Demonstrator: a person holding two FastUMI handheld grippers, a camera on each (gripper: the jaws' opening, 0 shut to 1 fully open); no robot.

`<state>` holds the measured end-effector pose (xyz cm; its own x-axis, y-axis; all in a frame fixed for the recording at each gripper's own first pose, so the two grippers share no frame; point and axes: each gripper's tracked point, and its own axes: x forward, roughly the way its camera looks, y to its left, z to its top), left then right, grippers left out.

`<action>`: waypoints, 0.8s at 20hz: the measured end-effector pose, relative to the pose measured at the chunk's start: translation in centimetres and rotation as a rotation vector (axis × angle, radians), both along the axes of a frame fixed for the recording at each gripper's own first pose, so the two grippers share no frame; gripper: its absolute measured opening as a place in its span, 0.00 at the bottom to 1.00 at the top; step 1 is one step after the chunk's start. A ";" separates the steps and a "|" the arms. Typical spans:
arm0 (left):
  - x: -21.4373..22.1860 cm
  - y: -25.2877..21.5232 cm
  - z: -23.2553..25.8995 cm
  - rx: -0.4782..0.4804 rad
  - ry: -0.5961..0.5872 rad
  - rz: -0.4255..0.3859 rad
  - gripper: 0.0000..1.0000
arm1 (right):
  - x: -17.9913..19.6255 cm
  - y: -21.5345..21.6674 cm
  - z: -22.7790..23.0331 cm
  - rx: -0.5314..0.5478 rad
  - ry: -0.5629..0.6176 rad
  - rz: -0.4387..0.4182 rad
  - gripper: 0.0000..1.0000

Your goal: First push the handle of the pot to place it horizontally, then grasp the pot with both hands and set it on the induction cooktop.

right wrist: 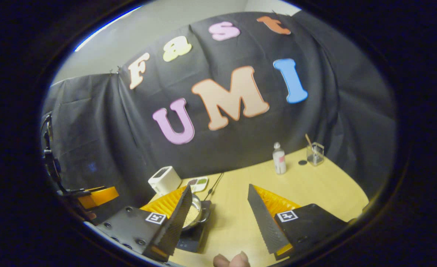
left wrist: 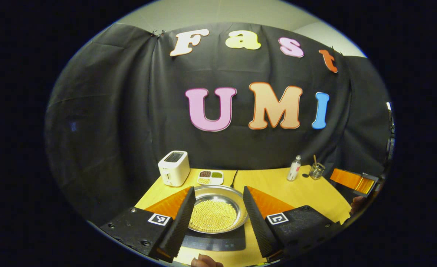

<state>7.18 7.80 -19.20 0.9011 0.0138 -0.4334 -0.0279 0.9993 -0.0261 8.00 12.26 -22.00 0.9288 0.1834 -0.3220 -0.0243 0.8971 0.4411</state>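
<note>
Left gripper [left wrist: 218,217] open over round steel pot [left wrist: 218,207].

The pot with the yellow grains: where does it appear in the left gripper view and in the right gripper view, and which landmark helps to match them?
Left gripper view: the pot sits low in the centre, on the induction cooktop, between the open fingers.
Right gripper view: the pot is low, left of centre, partly hidden behind a finger.
Shared landmark: the white toaster, behind the pot to its left.
</note>
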 end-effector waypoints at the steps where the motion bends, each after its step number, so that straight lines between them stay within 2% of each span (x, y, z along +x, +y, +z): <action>1: -0.3 -0.8 1.4 0.000 -0.032 -0.017 0.80 | -0.8 -0.7 0.8 -0.012 -0.011 -0.014 0.92; 2: -1.0 -1.1 2.8 0.009 -0.059 -0.031 0.80 | -1.1 -1.3 2.0 -0.024 -0.034 -0.023 0.92; 3: -1.4 -1.5 4.1 0.022 -0.093 -0.049 0.80 | -1.4 -1.8 3.4 -0.049 -0.059 -0.036 0.87; 4: -1.9 -1.8 5.3 0.034 -0.131 -0.060 0.80 | -1.8 -2.1 5.1 -0.071 -0.097 -0.035 0.92; 5: -2.3 -2.0 6.4 0.044 -0.161 -0.067 0.80 | -2.4 -1.7 6.9 -0.077 -0.141 -0.025 0.87; 6: -3.1 -2.3 7.4 0.047 -0.179 -0.073 0.81 | -3.1 -1.2 8.8 -0.072 -0.175 -0.017 0.87; 7: -4.0 -2.5 8.3 0.044 -0.193 -0.076 0.82 | -4.0 -1.1 10.2 -0.077 -0.197 -0.017 0.93; 8: -4.9 -2.7 8.9 0.033 -0.211 -0.076 0.82 | -4.8 -1.1 11.2 -0.097 -0.218 -0.016 0.88; 9: -5.8 -2.9 9.3 0.018 -0.220 -0.076 0.82 | -5.4 -1.3 12.4 -0.128 -0.244 -0.025 0.88; 11: -7.6 -2.8 9.6 0.003 -0.225 -0.076 0.82 | -7.1 -1.3 14.0 -0.185 -0.273 -0.038 0.89; 13: -8.9 -2.8 10.0 -0.007 -0.234 -0.080 0.82 | -9.0 -1.4 15.2 -0.232 -0.290 -0.047 0.94; 14: -9.5 -2.9 10.2 -0.007 -0.239 -0.085 0.82 | -9.9 -1.6 15.7 -0.254 -0.297 -0.053 0.90; 16: -10.6 -3.6 11.2 -0.016 -0.273 -0.105 0.82 | -11.9 -2.0 16.3 -0.293 -0.287 -0.063 0.92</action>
